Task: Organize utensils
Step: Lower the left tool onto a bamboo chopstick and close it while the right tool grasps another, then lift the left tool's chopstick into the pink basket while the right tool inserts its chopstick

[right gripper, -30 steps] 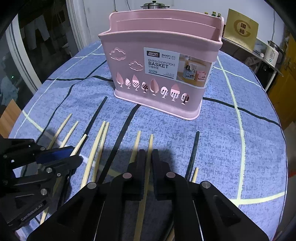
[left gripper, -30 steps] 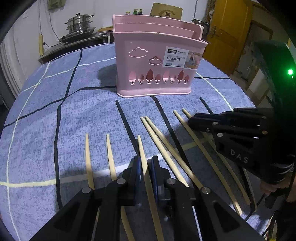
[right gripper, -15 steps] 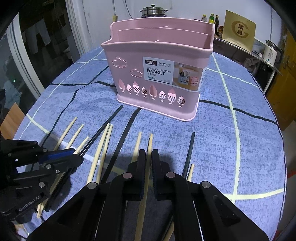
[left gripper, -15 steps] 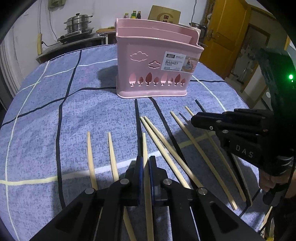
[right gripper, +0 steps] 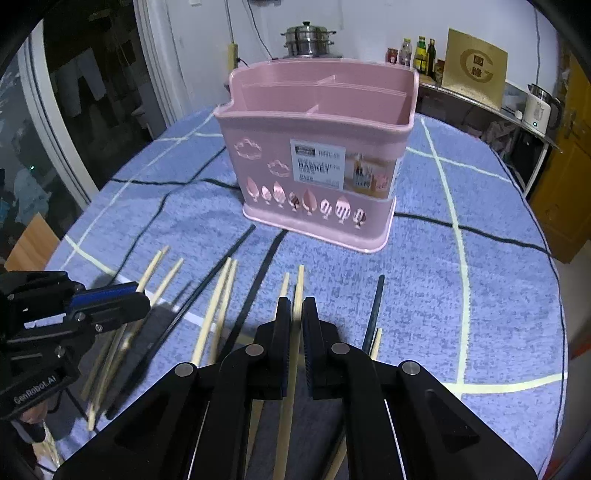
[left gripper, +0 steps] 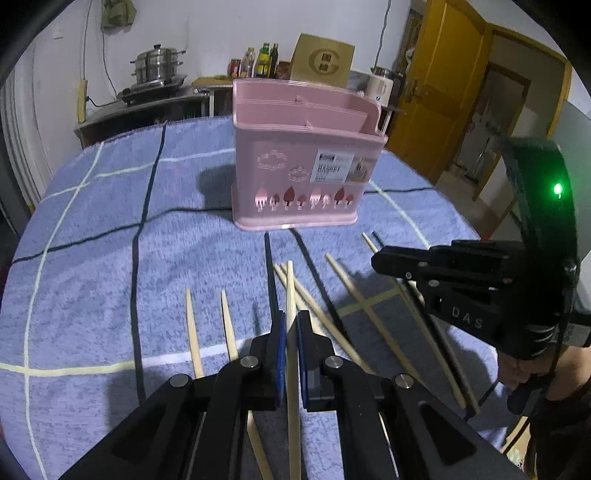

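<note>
A pale chopstick [left gripper: 290,295] is pinched in the left tongs [left gripper: 291,325], and another chopstick [right gripper: 297,295] in the right tongs [right gripper: 293,314]. More chopsticks [left gripper: 192,328] lie on the blue-clothed table [left gripper: 92,258], just before the pink basket [left gripper: 303,162].

White walls [left gripper: 207,33], yellow door [left gripper: 439,81], dark glass door [right gripper: 74,110], side counter [left gripper: 147,110] with steamer pot [left gripper: 159,68]

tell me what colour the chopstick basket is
Pink, clearest in the right wrist view: chopstick basket.
</note>
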